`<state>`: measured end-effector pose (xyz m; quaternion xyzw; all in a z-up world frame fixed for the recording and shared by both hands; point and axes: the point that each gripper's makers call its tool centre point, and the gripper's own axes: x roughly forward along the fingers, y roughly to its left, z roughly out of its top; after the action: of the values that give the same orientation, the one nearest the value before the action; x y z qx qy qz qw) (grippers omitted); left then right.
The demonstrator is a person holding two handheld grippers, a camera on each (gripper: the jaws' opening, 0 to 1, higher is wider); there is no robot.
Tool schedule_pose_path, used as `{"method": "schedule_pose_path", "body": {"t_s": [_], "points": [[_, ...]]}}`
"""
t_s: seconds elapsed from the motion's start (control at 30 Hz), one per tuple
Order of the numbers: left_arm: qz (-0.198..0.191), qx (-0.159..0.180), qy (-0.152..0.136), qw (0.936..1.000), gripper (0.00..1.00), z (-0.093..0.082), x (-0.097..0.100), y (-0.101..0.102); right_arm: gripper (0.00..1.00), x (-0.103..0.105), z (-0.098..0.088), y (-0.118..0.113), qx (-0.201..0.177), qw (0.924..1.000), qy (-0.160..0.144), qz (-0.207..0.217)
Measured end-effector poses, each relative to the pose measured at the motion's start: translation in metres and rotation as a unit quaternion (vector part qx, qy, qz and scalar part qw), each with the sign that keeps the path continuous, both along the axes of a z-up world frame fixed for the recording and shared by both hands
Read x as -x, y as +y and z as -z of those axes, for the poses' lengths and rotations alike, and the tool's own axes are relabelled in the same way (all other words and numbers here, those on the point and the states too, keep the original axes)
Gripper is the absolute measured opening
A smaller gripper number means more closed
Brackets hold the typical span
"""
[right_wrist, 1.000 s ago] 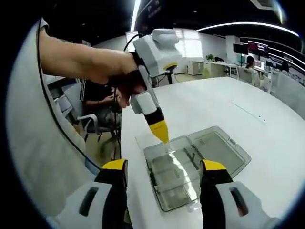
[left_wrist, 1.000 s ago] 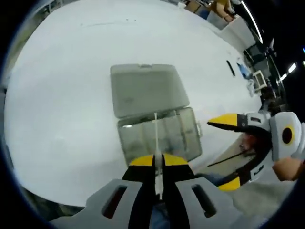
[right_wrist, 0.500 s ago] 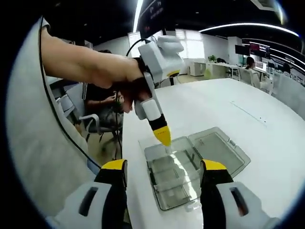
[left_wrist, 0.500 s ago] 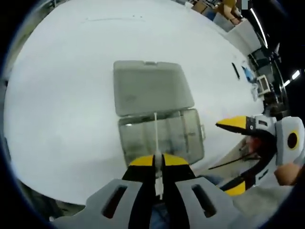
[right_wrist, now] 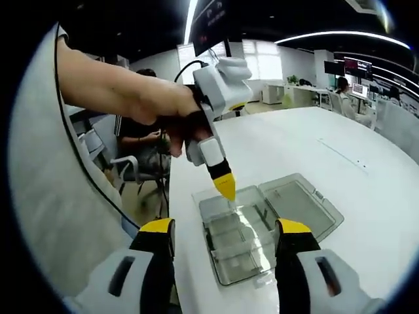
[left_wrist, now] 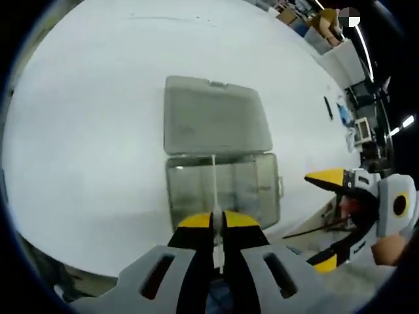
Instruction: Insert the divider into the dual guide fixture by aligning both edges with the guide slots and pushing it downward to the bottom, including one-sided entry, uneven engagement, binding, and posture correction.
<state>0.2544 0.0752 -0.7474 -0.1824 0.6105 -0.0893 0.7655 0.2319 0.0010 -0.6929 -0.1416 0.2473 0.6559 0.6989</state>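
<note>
The left gripper [left_wrist: 218, 222] had its jaws pinched on the divider [left_wrist: 214, 190], a thin pale strip seen edge-on that ran up from between the yellow tips and ended over the clear plastic box [left_wrist: 222, 193]. In the right gripper view the same left gripper [right_wrist: 226, 190] pointed steeply down, its yellow tip just above the near end of the box [right_wrist: 236, 239], with the divider too faint there to make out against the plastic. The box sat open near the worktop's [left_wrist: 91, 131] edge closest to the person, its hinged lid [left_wrist: 216, 124] laid flat beyond it, touching along the hinge side. Whether the divider's lower edge had entered any slot could not be told.

The right gripper [right_wrist: 226, 252] hung with its jaws spread wide, straddling the box from above without touching it; it also appeared off the worktop's edge in the left gripper view [left_wrist: 340, 216].

Around the box the white worktop lay bare and broad. Beyond it stood office desks [right_wrist: 308, 95], and a seated person [right_wrist: 141, 134] beside a chair [right_wrist: 124, 176].
</note>
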Motion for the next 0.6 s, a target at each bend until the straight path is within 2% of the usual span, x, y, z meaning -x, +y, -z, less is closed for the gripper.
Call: {"method": "schedule_pose_path", "body": {"t_s": [0.6], "points": [[-0.018, 0.002, 0.007, 0.9998, 0.00, 0.0056, 0.0010, -0.0018, 0.60, -0.0012, -0.0031, -0.0006, -0.004, 1.0000, 0.001, -0.003]]}}
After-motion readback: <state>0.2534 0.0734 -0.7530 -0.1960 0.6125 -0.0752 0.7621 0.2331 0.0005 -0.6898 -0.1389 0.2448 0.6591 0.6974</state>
